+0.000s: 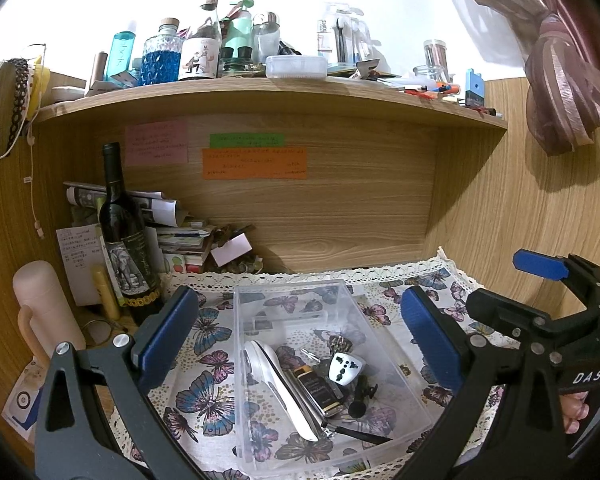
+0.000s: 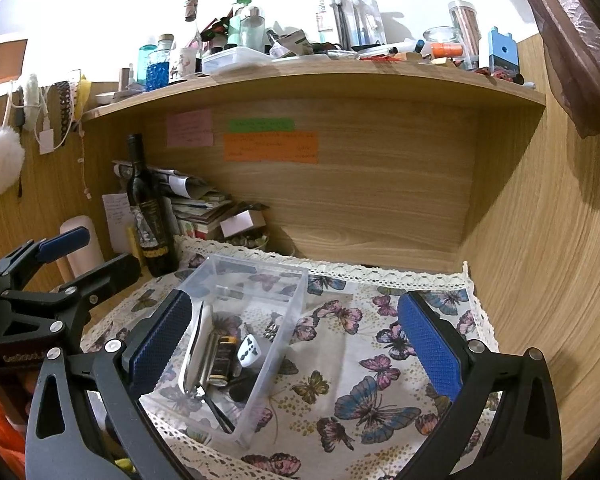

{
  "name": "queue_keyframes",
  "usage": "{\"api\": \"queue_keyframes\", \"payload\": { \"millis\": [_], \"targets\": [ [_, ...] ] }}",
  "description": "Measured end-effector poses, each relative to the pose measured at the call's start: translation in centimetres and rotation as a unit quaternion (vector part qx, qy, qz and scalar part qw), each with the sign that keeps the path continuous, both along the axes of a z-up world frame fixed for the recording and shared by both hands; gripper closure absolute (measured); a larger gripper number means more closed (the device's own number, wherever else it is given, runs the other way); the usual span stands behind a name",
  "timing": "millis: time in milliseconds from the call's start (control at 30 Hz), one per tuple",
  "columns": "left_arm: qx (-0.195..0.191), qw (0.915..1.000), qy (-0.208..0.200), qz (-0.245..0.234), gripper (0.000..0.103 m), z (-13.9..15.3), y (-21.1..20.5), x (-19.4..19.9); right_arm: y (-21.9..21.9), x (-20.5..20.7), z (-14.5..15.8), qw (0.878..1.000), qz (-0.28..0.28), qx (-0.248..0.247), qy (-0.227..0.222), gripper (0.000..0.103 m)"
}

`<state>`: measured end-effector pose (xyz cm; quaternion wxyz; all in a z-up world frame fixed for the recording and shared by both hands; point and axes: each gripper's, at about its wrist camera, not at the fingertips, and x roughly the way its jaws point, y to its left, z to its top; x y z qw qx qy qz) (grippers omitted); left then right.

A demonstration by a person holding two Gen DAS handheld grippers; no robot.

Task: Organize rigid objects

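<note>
Clear plastic box point(image 1: 324, 364) sits on butterfly cloth point(image 1: 204, 392), under wooden shelf point(image 1: 260, 96). Inside box: white plug adapter point(image 1: 345, 367), white handled tool point(image 1: 278, 384), dark cased item point(image 1: 320, 388), small black pieces. Left gripper point(image 1: 300, 340) jaws wide apart, empty, box between them. Right gripper point(image 2: 296, 344) jaws wide apart, empty, beside box. Wine bottle point(image 1: 126, 240) stands left of cloth, near pink flask point(image 1: 44, 308).
</note>
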<state>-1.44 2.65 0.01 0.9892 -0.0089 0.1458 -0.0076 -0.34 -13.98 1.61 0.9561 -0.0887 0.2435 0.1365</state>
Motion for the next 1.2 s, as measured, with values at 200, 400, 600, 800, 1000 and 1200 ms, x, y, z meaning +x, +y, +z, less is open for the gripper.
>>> {"api": "queue_keyframes", "payload": {
  "millis": [200, 400, 600, 800, 1000, 1200],
  "targets": [
    [0.0, 1.0, -0.001, 0.0, 0.0, 0.06, -0.01, -0.04, 0.32, -0.29, -0.01, 1.0, 0.002, -0.003, -0.005, 0.0],
    [0.001, 1.0, 0.001, -0.001, 0.0, 0.08, -0.02, -0.02, 0.32, -0.28, 0.01, 1.0, 0.001, -0.002, -0.004, 0.0],
    [-0.001, 1.0, 0.003, -0.001, 0.0, -0.04, -0.01, -0.15, 0.29, -0.3, 0.0, 1.0, 0.002, -0.002, -0.004, 0.0],
    [-0.007, 0.9999, 0.009, -0.003, 0.0, -0.14, 0.27, 0.06, 0.27, -0.28, -0.04, 1.0, 0.001, -0.002, -0.003, 0.0],
    [-0.015, 0.9997, 0.017, -0.005, 0.0, -0.24, 0.47, 0.31, 0.27, -0.3, -0.14, 1.0, 0.001, -0.001, -0.002, 0.0],
    [-0.019, 0.9993, 0.031, -0.012, 0.0, -0.41, 0.57, 0.72, 0.35, -0.24, -0.34, 1.0, -0.002, -0.001, 0.0, 0.0]
  ]
}}
